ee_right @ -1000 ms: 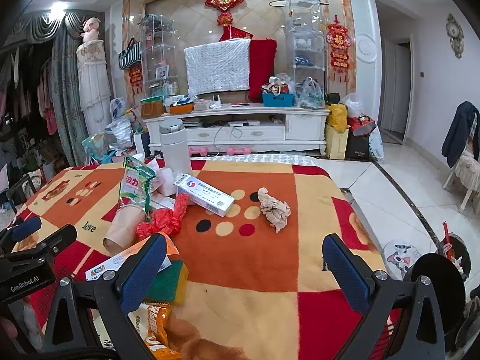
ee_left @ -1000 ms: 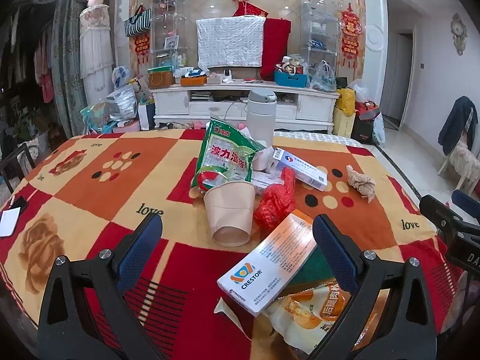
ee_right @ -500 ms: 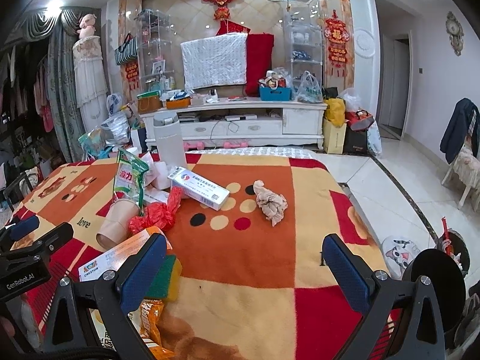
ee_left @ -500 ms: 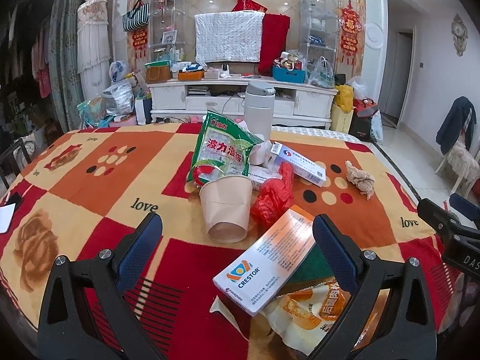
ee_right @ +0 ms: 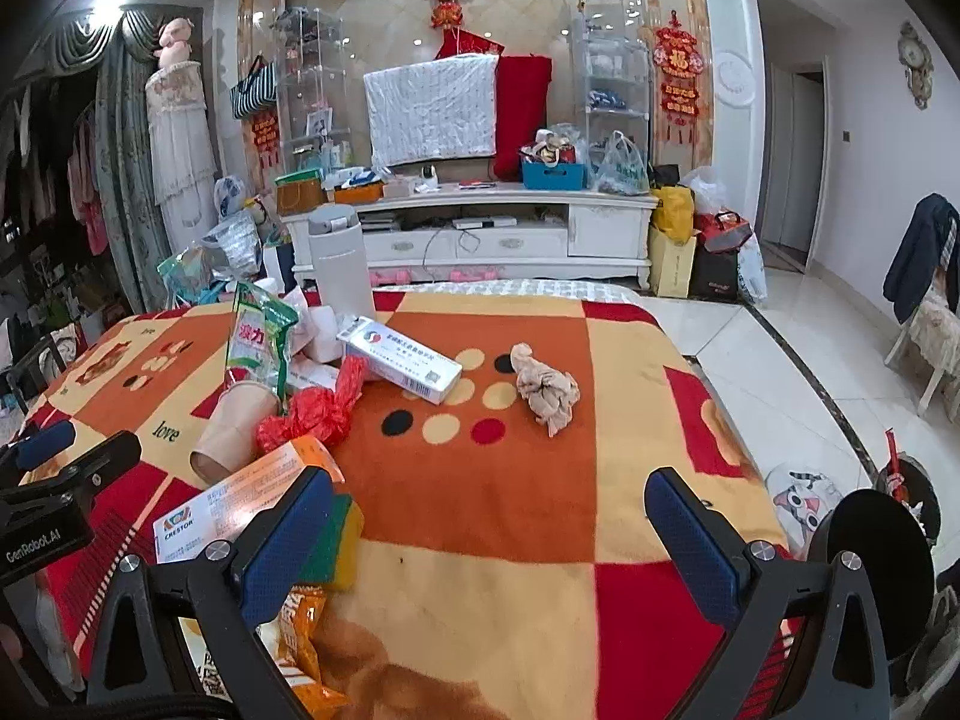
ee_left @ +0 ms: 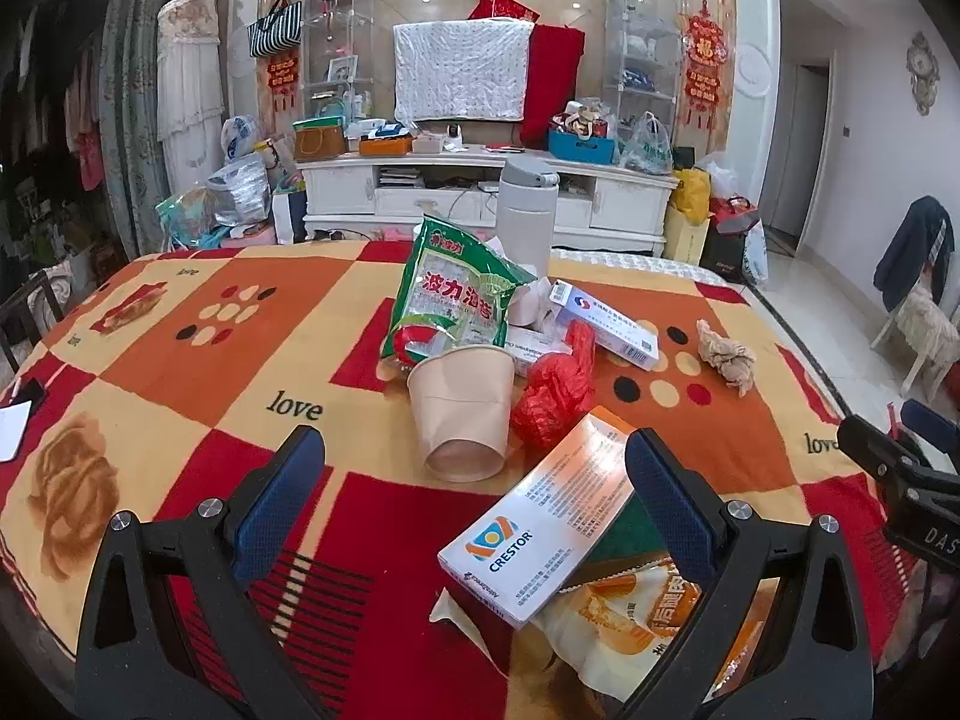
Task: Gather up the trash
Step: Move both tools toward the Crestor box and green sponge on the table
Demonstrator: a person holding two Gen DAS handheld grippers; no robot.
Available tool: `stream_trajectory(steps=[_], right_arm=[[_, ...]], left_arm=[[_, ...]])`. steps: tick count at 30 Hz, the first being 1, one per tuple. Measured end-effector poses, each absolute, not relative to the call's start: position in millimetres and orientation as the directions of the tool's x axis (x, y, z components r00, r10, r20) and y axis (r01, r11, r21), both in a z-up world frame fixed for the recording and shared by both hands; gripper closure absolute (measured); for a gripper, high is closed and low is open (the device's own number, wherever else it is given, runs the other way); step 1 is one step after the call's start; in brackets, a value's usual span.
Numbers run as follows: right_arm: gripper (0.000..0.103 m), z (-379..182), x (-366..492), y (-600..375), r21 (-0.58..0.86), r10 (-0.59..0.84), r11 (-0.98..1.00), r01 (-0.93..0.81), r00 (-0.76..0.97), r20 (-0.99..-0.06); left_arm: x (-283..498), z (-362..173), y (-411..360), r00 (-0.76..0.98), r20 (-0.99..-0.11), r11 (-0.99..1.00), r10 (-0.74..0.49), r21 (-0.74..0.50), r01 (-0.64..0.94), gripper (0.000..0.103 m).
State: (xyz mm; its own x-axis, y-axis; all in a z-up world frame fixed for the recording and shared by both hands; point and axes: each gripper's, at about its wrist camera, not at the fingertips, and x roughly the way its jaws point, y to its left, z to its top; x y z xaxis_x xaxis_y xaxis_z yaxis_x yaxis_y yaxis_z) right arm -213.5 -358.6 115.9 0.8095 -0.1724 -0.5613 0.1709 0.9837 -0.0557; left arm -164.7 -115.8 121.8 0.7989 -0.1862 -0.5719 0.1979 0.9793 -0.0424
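Litter lies heaped on a table under a red, orange and cream checked cloth (ee_left: 180, 360), with the left gripper (ee_left: 474, 483) and right gripper (ee_right: 489, 516) both hovering above it, jaws spread wide and holding nothing. Nearest the left gripper sits one white-and-orange Crestor carton (ee_left: 540, 531), propped on a green-and-yellow sponge (ee_right: 336, 534) and an orange snack wrapper (ee_left: 636, 618). Beyond it one tan paper cup (ee_left: 462, 414) lies on its side, touching a crumpled red plastic bag (ee_left: 555, 387); a green foil seaweed packet (ee_left: 456, 294) leans behind the cup, and a long white-and-blue carton (ee_left: 606, 324) rests to the right. One beige crumpled paper wad (ee_right: 546, 390) lies apart, well ahead of the right gripper. Two cartons, then, and one each of the rest counted here. All looks light: the cartons stiff enough to pinch across their narrow sides, the cup likely to crush unless taken gently at the rim, the bag and wrappers soft and probably slippery, best gathered at a bunched fold. A grey lidded flask (ee_left: 525, 204) stands behind
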Motion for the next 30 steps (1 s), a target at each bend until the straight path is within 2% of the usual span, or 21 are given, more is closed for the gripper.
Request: stream_trajectory(steps=[4, 10, 16, 21, 26, 30], right_arm=[[0.0, 124.5, -224.4, -354.5, -0.05, -0.19, 0.979, 0.196, 0.806, -0.56], [0.0, 133.0, -243.9, -351.0, 0.004, -0.195, 0.97, 0.242, 0.79, -0.581], [0.0, 137.8, -255.3, -338.0, 0.002, -0.196, 0.97, 0.243, 0.788, -0.584], [0.0, 134.4, -255.3, -333.4, 0.051, -0.149, 0.973, 0.225, 0.784, -0.602], [0.0, 130.8, -257.3, -337.3, 0.035, -0.144, 0.978, 0.208, 0.781, -0.608], [0.0, 132.4, -256.4, -348.5, 0.091, -0.119, 0.973, 0.214, 0.793, -0.597]], left_arm=[[-172.6, 125.2, -110.1, 0.79, -0.573, 0.972, -0.218, -0.051, 0.231, 0.003], [-188.7, 129.8, -105.6, 0.798, -0.564, 0.96, -0.211, 0.036, 0.279, 0.003], [-192.6, 127.8, -94.7, 0.783, -0.579, 0.958, -0.229, 0.01, 0.287, 0.003], [-193.3, 124.4, -96.4, 0.779, -0.59, 0.956, -0.211, 0.041, 0.29, 0.003], [-191.8, 127.9, -95.3, 0.777, -0.588, 0.963, -0.225, -0.011, 0.27, 0.003], [-191.7, 124.0, -97.4, 0.771, -0.603, 0.965, -0.203, 0.013, 0.264, 0.003]])
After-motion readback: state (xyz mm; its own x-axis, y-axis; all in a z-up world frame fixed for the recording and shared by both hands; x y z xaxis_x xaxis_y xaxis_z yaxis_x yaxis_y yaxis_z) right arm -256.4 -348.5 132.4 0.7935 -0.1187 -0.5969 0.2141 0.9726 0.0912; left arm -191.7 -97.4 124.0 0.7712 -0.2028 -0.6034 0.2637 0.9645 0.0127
